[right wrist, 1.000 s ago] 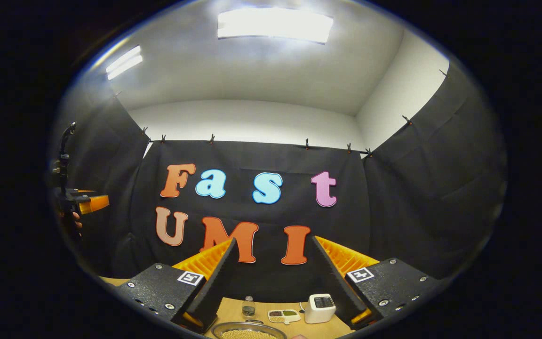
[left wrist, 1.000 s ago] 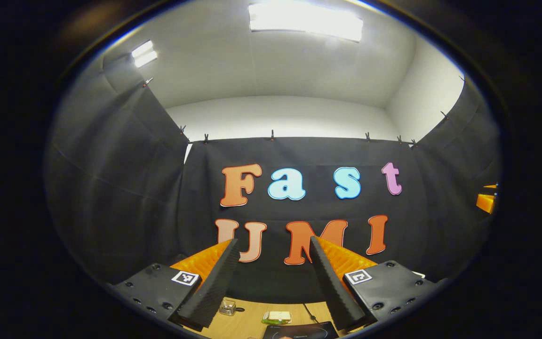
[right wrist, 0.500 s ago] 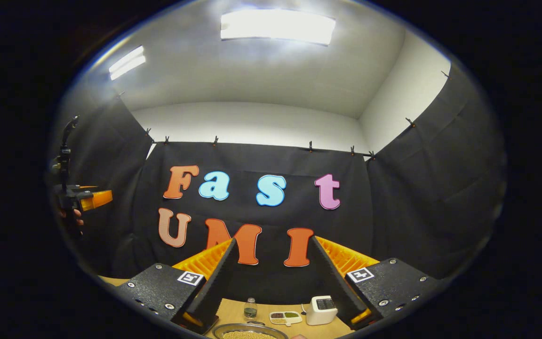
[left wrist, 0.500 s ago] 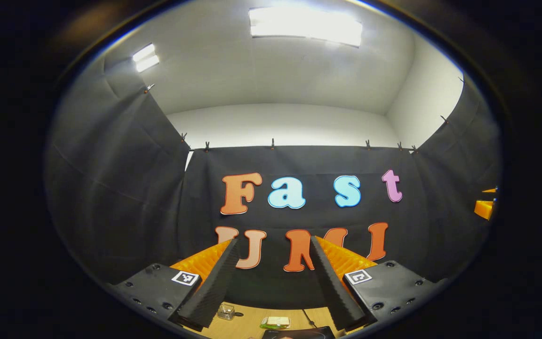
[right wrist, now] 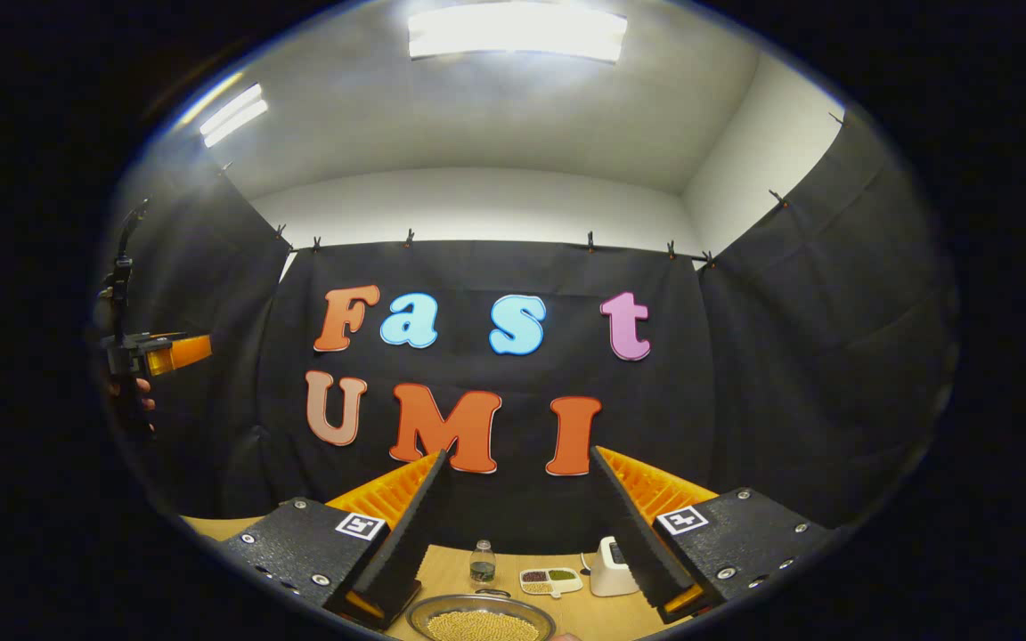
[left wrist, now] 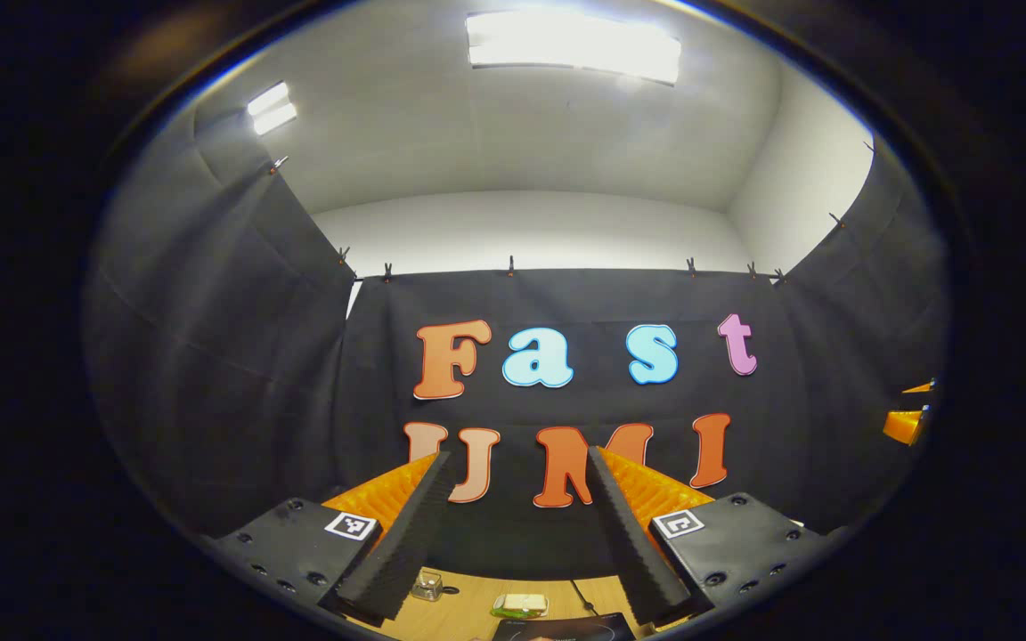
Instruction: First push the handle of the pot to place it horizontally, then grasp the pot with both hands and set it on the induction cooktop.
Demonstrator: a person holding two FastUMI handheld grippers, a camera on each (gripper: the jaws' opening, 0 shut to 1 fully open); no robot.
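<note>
The pot (right wrist: 482, 621) is a shallow metal pan full of yellowish grains, low in the right gripper view on the wooden table (right wrist: 566, 614); its handle is not clear. My right gripper (right wrist: 518, 463) hangs open above and just behind it, nothing between its fingers. The black induction cooktop (left wrist: 562, 628) peeks in at the bottom of the left gripper view, below my open, empty left gripper (left wrist: 520, 463). That left gripper (right wrist: 176, 351) also appears far left in the right gripper view, held by a hand (right wrist: 141, 397).
At the back of the table stand a small bottle (right wrist: 481, 563), a divided dish (right wrist: 550, 580) and a white device (right wrist: 606, 577). A small glass jar (left wrist: 428, 585), a little dish (left wrist: 520, 605) and a cable (left wrist: 580, 592) lie by the cooktop. Black cloth walls enclose three sides.
The right gripper view has tipped downward, so more of the table and the pot shows. The left gripper has barely moved. Both grippers stay open.
</note>
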